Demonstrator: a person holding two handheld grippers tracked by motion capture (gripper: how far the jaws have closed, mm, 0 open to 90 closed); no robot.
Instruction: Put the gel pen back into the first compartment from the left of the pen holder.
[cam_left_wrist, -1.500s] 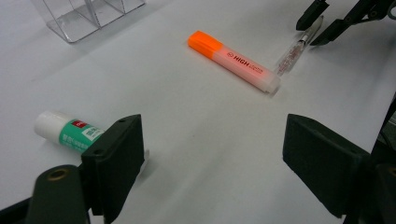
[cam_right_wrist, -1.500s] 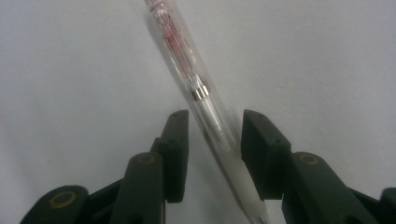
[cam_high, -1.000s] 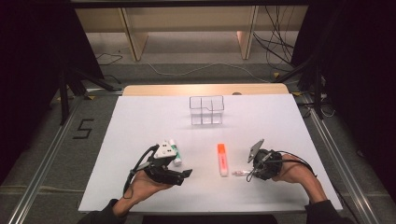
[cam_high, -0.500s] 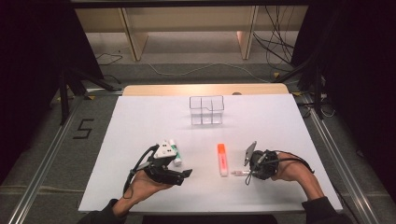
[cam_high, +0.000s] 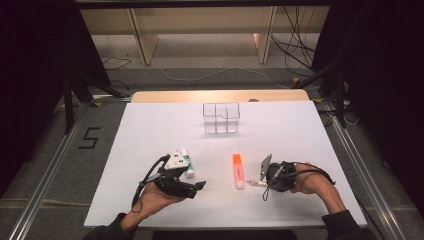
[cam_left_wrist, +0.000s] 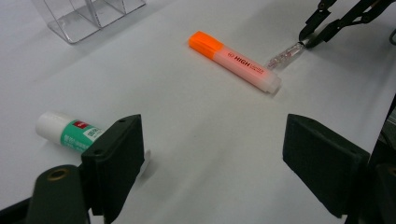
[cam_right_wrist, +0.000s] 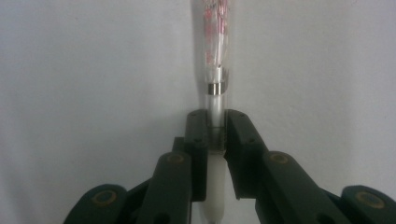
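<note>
A clear pen (cam_right_wrist: 215, 42) with red print lies on the white table (cam_high: 300, 130). My right gripper (cam_right_wrist: 216, 135) is shut on the pen's near end, and its jaws have just been closing on it. In the high view that right gripper (cam_high: 257, 182) sits just right of an orange highlighter (cam_high: 238, 171). My left gripper (cam_left_wrist: 212, 154) stands open and low over the table with nothing between its pads. A white and green glue stick (cam_left_wrist: 65, 131) lies just outside its left jaw. The left gripper view also takes in the highlighter (cam_left_wrist: 236, 61) and the pen (cam_left_wrist: 285, 56) farther off.
A clear plastic organizer (cam_high: 221, 118) with several compartments stands at the back middle of the table. Metal rails run along both sides of the table, and its front edge is close to both hands.
The right gripper's jaws have drawn together onto the end of the clear pen, and the hand has shifted slightly. The left hand and the other objects have not moved.
</note>
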